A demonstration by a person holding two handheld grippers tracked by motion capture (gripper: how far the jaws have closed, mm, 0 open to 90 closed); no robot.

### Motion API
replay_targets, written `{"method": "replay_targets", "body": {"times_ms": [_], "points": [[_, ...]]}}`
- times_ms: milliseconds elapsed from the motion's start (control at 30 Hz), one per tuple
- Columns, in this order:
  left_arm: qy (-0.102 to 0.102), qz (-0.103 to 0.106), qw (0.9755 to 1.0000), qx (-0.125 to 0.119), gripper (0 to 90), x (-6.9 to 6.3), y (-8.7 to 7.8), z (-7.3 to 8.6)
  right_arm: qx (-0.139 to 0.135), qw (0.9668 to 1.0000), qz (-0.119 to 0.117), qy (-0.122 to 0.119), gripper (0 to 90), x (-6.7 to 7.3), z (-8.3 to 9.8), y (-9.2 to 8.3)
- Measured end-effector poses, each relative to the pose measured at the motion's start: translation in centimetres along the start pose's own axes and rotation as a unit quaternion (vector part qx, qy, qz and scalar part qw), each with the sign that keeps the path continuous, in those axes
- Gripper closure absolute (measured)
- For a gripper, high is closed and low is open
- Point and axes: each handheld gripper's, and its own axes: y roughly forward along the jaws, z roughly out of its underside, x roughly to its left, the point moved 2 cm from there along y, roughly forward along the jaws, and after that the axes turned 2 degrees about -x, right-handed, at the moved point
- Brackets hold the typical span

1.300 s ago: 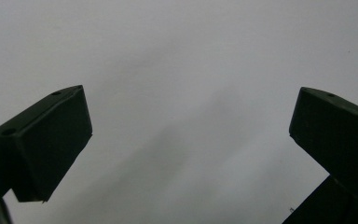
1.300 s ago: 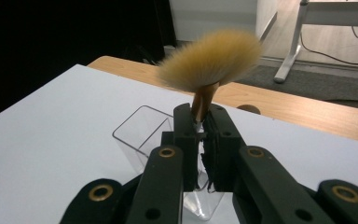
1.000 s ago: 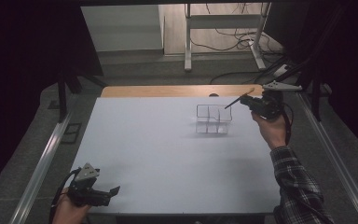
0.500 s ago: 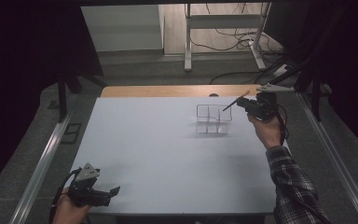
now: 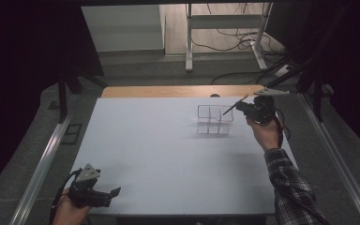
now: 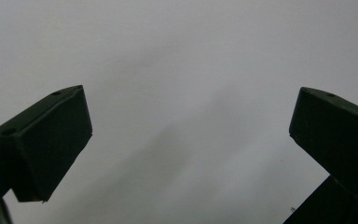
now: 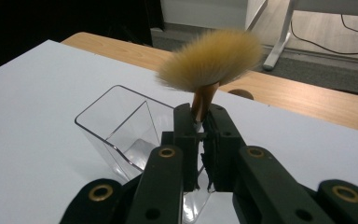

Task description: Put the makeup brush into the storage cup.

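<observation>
White counter (image 5: 168,154) carries clear organizer (image 5: 214,120); right tool (image 7: 200,135) clamps brush (image 7: 209,60) just beside it, handle probably slanting down-left toward compartments. Left tool (image 5: 105,194) (far off) gapes w/ nothing.

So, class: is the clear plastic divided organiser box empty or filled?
Empty: the clear plastic divided organiser box shows bare compartments; the brush sits above it.

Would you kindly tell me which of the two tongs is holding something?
The right tongs, shut on the makeup brush above the clear organizer; the left tongs stand open and hold nothing.
</observation>
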Motion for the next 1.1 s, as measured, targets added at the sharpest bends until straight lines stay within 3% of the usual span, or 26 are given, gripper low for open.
{"method": "replay_targets", "body": {"times_ms": [900, 1100], "points": [[0.001, 0.001, 1.0000, 0.003, 0.0, 0.0, 0.1, 0.0, 0.037, 0.9993, -0.001, 0.005, 84.5, 0.1, 2.8, 2.4], [0.001, 0.002, 1.0000, 0.004, 0.0, 0.0, 0.1, 0.0, 0.046, 0.9989, -0.011, 0.006, 83.3, 0.1, 3.1, 2.6]]}}
